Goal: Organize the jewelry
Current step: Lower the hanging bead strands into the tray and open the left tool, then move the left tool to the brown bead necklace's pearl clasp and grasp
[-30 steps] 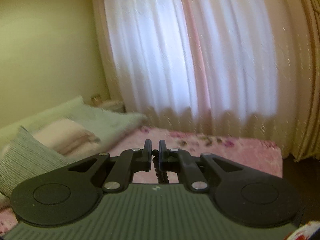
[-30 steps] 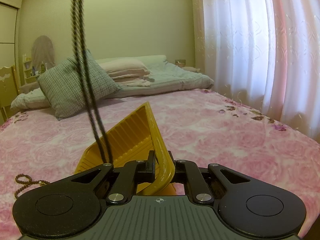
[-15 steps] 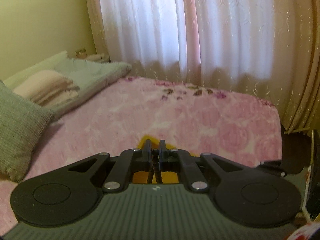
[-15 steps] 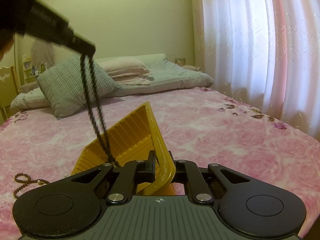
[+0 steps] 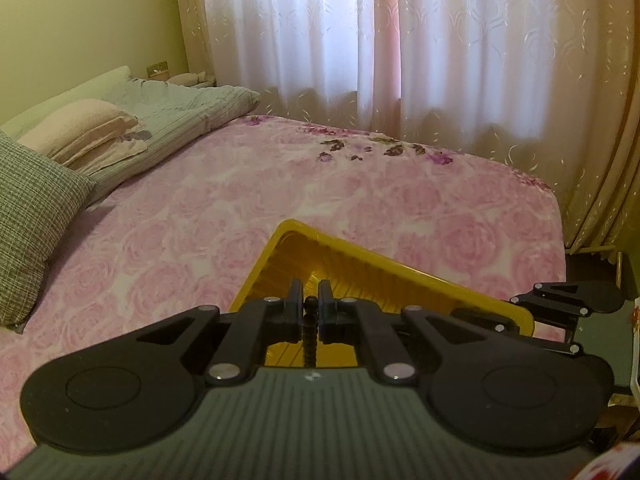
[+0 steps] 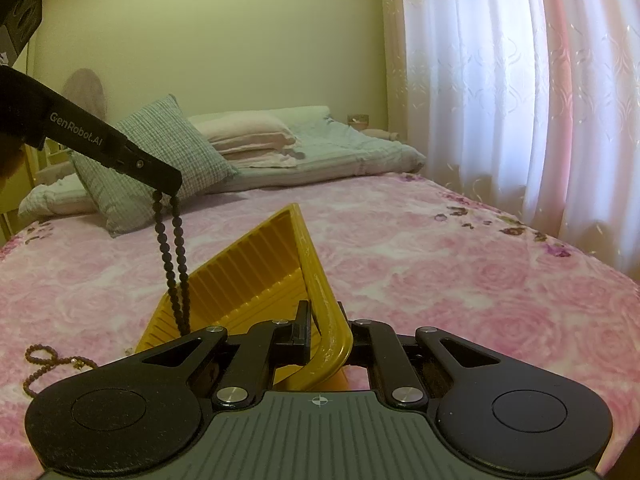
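My left gripper (image 5: 309,305) is shut on a black bead necklace (image 5: 310,330). In the right wrist view the same gripper (image 6: 170,186) holds the necklace (image 6: 173,264), which hangs as a double strand down into a yellow ribbed tray (image 6: 256,276). My right gripper (image 6: 326,330) is shut on the tray's near rim and holds the tray tilted up off the bed. The tray (image 5: 360,268) also shows below the left gripper. A brown bead string (image 6: 42,364) lies on the pink bedspread to the tray's left.
The pink rose bedspread (image 6: 440,280) covers the bed. A checked pillow (image 6: 160,152) and folded pink and grey bedding (image 6: 280,140) lie at the head. White curtains (image 5: 400,48) hang along the far side. The bed's edge (image 5: 558,220) drops off at the right.
My left gripper has come down with the black necklace, so the strand now hangs lower into the yellow tray. The right gripper and tray have stayed put.
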Demonstrator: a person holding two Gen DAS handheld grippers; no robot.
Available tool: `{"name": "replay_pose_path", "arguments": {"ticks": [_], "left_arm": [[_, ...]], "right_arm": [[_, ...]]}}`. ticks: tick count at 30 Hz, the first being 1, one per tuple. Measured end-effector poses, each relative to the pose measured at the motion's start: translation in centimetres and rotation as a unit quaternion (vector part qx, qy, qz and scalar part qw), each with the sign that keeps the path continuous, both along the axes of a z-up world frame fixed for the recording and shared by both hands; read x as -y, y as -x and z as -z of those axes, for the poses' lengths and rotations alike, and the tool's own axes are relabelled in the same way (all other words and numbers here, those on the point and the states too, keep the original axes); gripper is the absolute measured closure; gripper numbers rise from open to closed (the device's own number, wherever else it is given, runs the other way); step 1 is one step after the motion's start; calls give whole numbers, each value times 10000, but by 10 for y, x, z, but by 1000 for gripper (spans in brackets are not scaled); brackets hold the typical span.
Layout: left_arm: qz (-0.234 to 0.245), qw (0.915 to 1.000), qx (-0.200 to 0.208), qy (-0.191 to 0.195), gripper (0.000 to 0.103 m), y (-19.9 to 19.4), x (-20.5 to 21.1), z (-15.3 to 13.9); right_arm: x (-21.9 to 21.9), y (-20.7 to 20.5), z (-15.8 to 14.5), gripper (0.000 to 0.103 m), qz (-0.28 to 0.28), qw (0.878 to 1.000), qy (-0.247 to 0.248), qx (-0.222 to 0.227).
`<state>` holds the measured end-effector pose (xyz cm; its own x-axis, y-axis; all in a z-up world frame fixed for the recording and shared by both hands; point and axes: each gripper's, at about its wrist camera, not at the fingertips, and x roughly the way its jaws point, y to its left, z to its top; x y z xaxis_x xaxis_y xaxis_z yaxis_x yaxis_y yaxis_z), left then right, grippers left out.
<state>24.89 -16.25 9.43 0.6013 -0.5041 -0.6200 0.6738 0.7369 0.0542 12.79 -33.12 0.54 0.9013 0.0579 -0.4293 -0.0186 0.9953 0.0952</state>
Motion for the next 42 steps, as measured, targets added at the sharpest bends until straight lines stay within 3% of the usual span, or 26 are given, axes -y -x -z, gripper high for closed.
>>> {"name": "replay_pose_path", "arguments": {"ticks": [2, 5, 12, 18, 26, 42], "left_arm": [[-16, 10000, -14, 27, 95, -1, -1, -1], [-115, 9999, 40, 75, 85, 0, -6, -3], [-360, 9993, 126, 51, 85, 2, -22, -6], [-750, 9972, 1, 25, 84, 10, -49, 11], [-1595, 9866, -290, 207, 84, 17, -99, 37], [-2311, 9704, -553, 420, 78, 38, -166, 62]], "right_arm": [[0, 0, 0, 94, -1, 10000, 2, 1], [0, 0, 0, 94, -4, 10000, -2, -1], [0, 0, 0, 94, -3, 10000, -2, -1], [0, 0, 0, 94, -1, 10000, -3, -1], [0, 0, 0, 94, -8, 10000, 0, 1], [0, 3, 0, 94, -28, 10000, 15, -8]]}}
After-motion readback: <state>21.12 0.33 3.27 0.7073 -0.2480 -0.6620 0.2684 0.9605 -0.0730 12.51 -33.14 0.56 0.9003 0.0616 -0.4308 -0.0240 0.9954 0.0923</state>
